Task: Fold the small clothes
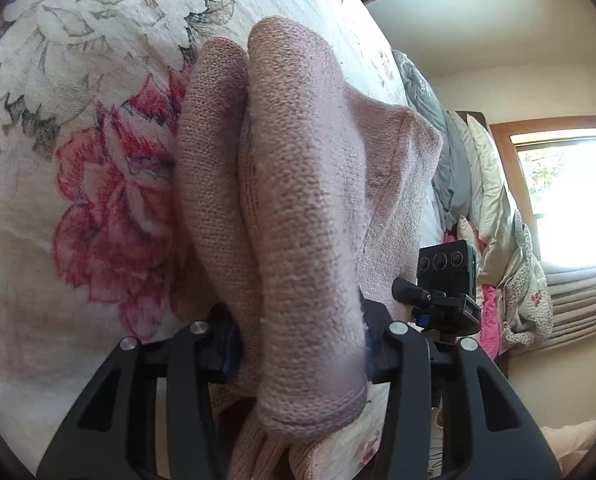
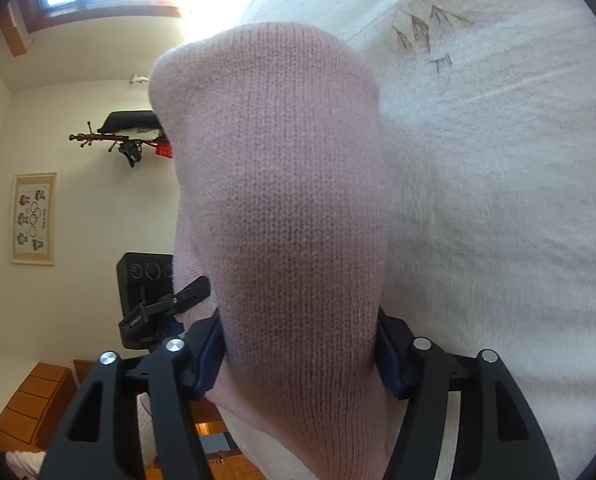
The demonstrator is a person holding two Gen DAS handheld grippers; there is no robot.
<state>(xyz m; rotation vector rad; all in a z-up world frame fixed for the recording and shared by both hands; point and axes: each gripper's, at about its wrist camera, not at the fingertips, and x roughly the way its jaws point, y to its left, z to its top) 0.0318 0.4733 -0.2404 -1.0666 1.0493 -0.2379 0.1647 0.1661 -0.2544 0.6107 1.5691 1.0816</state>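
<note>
We hold one pink knit garment [image 1: 298, 208] with two grippers. Our left gripper [image 1: 301, 344] has its jaws clamped on two bunched folds of it above the floral bedspread [image 1: 78, 140]. Our right gripper [image 2: 299, 356] pinches one thick fold [image 2: 286, 200] beside the white cover [image 2: 497, 200].

No readable text anywhere, framed wall picture [image 2: 33, 219] bears small print, too blurred to read
</note>
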